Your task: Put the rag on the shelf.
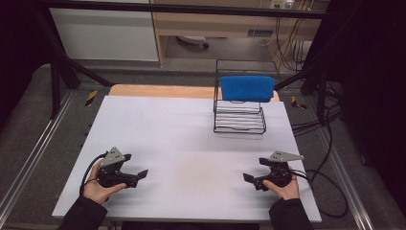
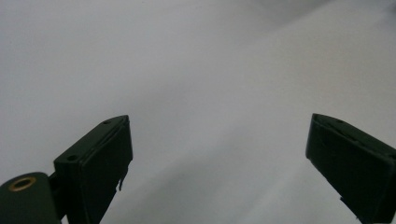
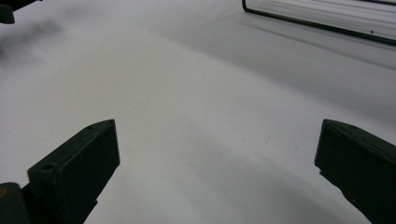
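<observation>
The left tool (image 1: 139, 176) rests low over the near left part of the white counter (image 1: 191, 143), gripped by the person's left hand (image 1: 98, 188), with its grey three-cornered plate on top and a black cable looping behind it. Its jaws point inward toward the middle of the counter and stand spread wide; in the left gripper view the left tool (image 2: 217, 163) has nothing but bare white surface between its two black jaws.

The right tool (image 1: 249, 178) mirrors it at the near right, held by the right hand (image 1: 285, 188), and its jaws also point inward. In the right gripper view the right tool (image 3: 217, 168) is likewise spread wide with only bare counter between the jaws (the black wire base of the rack (image 3: 322, 21) crosses the top right corner of that view).

Farther out, at the far right of the counter, stands the black wire rack (image 1: 239, 120), well apart from both tools. A blue sponge (image 1: 247, 88) sits at the upper part of the rack, lying across its wires. Beyond the white surface a strip of wooden edge (image 1: 158, 91) shows along the far side.
</observation>
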The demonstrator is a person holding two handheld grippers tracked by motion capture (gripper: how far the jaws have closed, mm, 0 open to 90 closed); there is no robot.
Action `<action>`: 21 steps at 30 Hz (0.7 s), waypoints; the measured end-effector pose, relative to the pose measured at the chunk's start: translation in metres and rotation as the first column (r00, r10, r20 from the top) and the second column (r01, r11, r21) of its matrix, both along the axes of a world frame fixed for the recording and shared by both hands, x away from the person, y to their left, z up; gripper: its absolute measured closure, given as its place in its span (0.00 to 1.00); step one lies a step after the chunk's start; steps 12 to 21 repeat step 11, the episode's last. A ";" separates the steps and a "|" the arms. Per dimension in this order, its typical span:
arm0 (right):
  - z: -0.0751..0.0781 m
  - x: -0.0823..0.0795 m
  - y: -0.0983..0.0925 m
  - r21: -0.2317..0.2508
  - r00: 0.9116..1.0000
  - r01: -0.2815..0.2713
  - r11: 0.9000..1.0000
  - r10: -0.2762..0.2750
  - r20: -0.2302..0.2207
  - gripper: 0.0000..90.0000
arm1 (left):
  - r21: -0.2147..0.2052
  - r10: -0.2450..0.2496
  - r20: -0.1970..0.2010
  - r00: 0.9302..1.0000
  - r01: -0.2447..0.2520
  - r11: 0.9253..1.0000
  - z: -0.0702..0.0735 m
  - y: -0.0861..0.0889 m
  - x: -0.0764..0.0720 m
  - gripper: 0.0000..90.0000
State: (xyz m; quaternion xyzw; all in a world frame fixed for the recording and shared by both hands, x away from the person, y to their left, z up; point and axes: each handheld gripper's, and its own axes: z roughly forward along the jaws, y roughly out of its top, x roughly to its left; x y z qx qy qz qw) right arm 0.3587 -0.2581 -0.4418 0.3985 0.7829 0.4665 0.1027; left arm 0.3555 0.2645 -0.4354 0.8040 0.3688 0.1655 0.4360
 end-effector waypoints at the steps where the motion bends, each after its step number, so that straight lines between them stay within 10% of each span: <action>1: -0.002 -0.001 -0.001 -0.002 1.000 0.000 1.000 0.000 -0.002 0.01 | -0.001 0.000 -0.002 1.000 0.000 1.000 -0.002 0.001 -0.001 0.08; 21: -0.006 -0.003 -0.005 -0.019 1.000 -0.017 1.000 0.017 -0.015 0.01 | 0.009 0.006 -0.013 1.000 -0.005 1.000 -0.011 0.005 -0.005 0.08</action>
